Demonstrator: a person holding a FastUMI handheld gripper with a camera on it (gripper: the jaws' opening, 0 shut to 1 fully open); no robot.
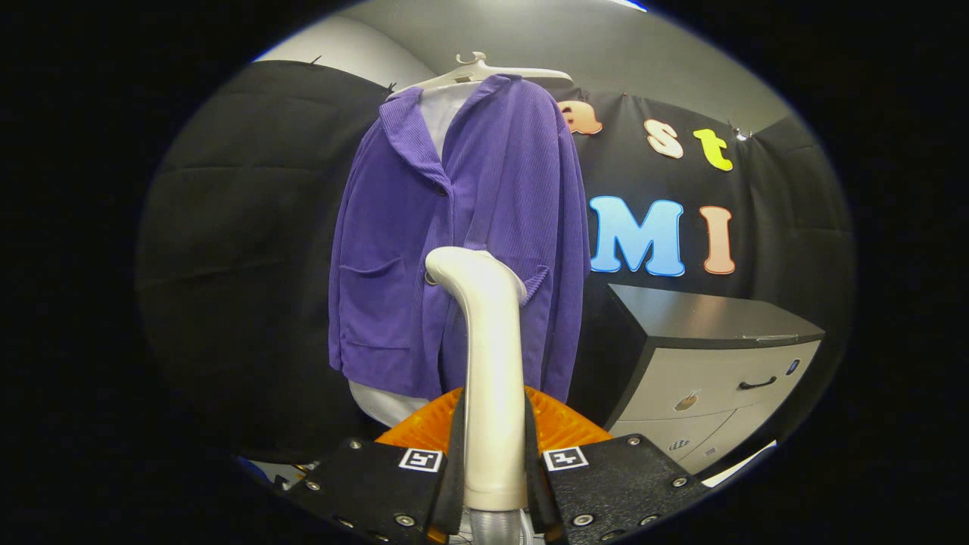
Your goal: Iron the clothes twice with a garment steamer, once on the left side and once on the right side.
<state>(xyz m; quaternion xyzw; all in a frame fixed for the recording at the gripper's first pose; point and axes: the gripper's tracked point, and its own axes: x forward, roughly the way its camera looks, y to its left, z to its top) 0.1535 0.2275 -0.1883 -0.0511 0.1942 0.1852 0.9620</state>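
A hand-held gripper (493, 484) is clamping both fingers around the upright cream handle of a garment steamer (492, 356), whose curved head is pointing at a purple corduroy jacket (462, 242) just ahead. The jacket is hanging on a white hanger (484, 72) over a white garment (447, 113), in front of the booth's black cloth wall. The steamer head is sitting near the jacket's middle, close to the pocket on the right panel; whether it is touching the cloth cannot be told. Beyond the fingers to the right, a low cabinet (727, 363) with drawers is standing. Judging from here, the loosely hanging jacket could be swinging or bunching if the head pushes too hard, and the smooth handle might be slipping or twisting between the fingers. No brand or readable label is showing on the steamer or jacket.
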